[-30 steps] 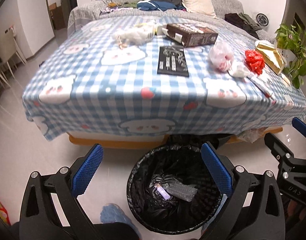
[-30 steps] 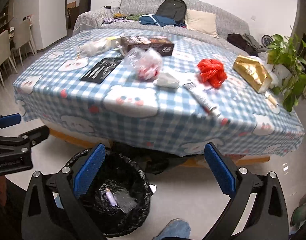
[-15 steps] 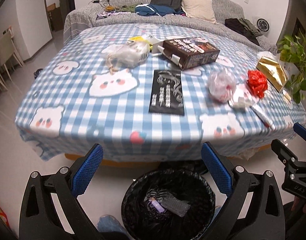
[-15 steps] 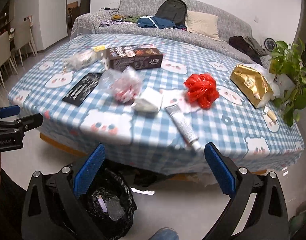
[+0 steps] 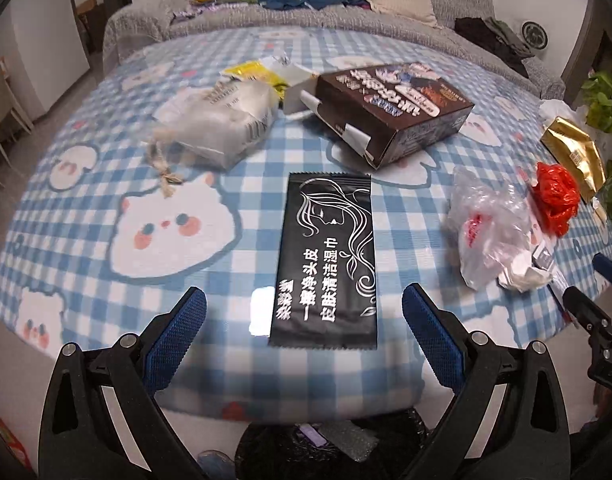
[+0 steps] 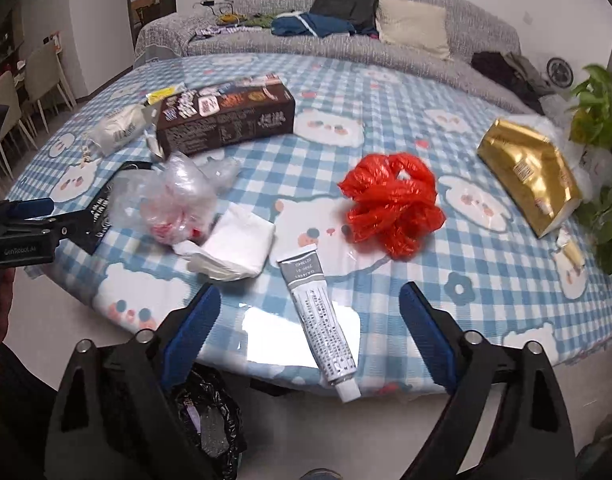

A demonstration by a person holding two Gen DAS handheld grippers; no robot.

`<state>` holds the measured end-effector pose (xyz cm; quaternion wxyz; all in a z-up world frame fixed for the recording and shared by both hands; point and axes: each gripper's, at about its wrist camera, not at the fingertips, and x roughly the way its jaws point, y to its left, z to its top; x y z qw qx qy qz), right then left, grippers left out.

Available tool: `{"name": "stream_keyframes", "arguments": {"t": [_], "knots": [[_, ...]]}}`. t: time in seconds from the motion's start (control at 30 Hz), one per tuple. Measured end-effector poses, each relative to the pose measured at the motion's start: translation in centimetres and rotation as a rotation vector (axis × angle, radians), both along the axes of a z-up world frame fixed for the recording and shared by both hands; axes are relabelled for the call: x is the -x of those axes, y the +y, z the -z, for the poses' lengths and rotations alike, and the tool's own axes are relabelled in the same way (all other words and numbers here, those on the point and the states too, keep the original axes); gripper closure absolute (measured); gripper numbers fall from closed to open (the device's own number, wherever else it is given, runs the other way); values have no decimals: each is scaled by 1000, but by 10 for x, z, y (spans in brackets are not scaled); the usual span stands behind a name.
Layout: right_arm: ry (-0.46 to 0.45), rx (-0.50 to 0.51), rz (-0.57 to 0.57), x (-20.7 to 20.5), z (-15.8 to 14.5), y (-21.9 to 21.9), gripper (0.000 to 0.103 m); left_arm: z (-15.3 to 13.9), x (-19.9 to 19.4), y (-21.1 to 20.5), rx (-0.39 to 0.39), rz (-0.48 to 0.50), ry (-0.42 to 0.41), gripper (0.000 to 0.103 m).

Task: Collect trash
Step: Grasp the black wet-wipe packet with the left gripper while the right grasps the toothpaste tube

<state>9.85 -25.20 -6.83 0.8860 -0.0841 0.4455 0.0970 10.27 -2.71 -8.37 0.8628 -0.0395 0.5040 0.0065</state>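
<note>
Left gripper (image 5: 304,324): angled steeply down over the near edge of the table (image 5: 86,216), blue pads (image 5: 178,332) spread wide, nothing between them pressed. Black sachet (image 5: 325,256) flat on the checked cloth, centre of the left wrist view, its lower end lying between the two pads, touching neither. Above it, upper centre, a brown box (image 5: 393,108) with an open flap; to the upper left a clear packet (image 5: 218,124) with a string, a yellow wrapper (image 5: 254,74) just behind. At right, a crumpled clear bag (image 5: 489,224), then a red bag (image 5: 557,196) and a gold pouch (image 5: 573,152) near the right edge.

Right gripper (image 6: 309,322): also tilted down at the near table edge, jaws closing from wide, still well apart, gripping nothing. Grey tube (image 6: 321,320) lying lengthwise between the pads in the lower centre of the right wrist view, cap end hanging past the table edge, touching neither pad. Folded white tissue (image 6: 238,244) just up-left of the left pad, beside the clear bag. Red bag in mid-frame, well above the tube.

Black-lined bin (image 6: 210,420) below the table edge, lower left of the right wrist view, partly hidden behind the left finger. Bare cloth around the tube on both sides; bare cloth left and right of the sachet too. Sofa (image 6: 345,40) across the top, plant (image 6: 601,128) at far right.
</note>
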Motion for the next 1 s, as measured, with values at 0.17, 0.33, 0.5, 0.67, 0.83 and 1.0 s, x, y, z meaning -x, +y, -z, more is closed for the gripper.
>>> {"name": "stream_keyframes", "arguments": {"t": [0.17,0.33,0.5,0.67,0.83,1.0], "knots": [[51,-16,-7,-14,15,0,26,7,-21,-3,-7,3,13,9],[75,-2,-37,-14,21,9,35,10,-35,-9,-22,16,17,13],[95,-8,-33,-12,26,9,47,11,-37,-15,-79,8,2,17],[101,-20,-13,-12,24,8,71,8,-36,-20,-82,11,-5,38],[104,-10,-3,-11,24,11,81,6,-34,-20,-81,11,-12,48],[110,-25,7,-13,23,10,81,3,-30,-20,-81,12,-18,65]]}}
